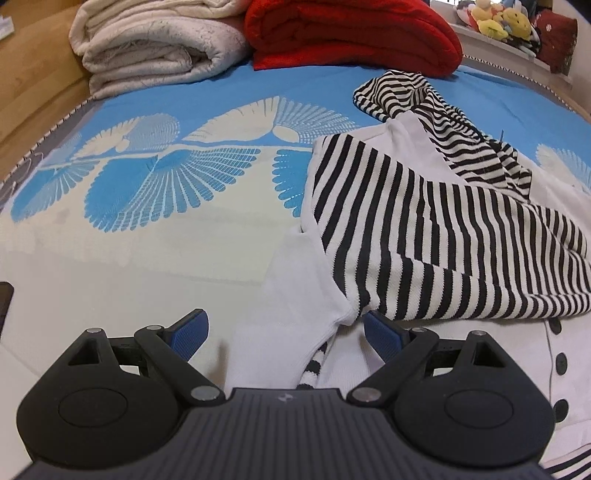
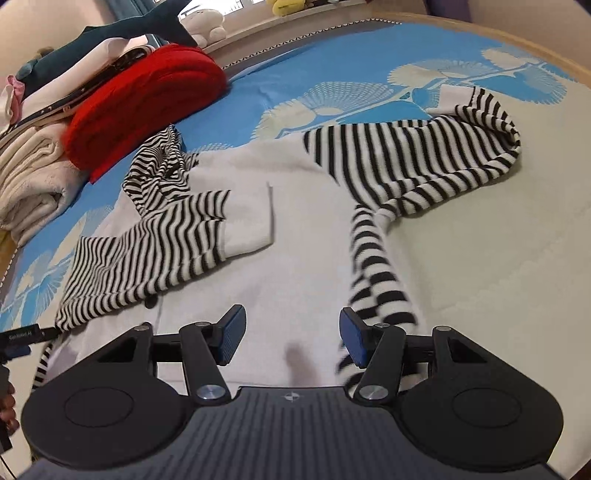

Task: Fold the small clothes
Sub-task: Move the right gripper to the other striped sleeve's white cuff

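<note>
Closest in, both grippers hang over the bed with nothing between the pads. The left gripper point(image 1: 286, 338) has its jaws wide apart above a white bit of the garment near the armpit, and the right gripper point(image 2: 291, 338) is also apart, roughly halfway, over the plain white body panel.

The cardigan point(image 2: 258, 221), white with black-and-white striped sleeves and dark buttons point(image 1: 560, 363), lies spread on the bed. One striped sleeve point(image 1: 443, 240) is already laid across the front, so I'd call that the first fold done. The other sleeve point(image 2: 424, 162) is still flung out to the far side, with a striped strip trailing back past the right pads. Hood point(image 2: 162, 162) is bunched up at the top. So: second sleeve, hood, then the body fold are left, I reckon.

Plenty of bare blue-and-cream bedspread point(image 1: 166, 177) on either side. Farther back, the folded cream blanket point(image 1: 155, 44) and red blanket point(image 1: 351, 33) block the head end, well apart from the cardigan.
</note>
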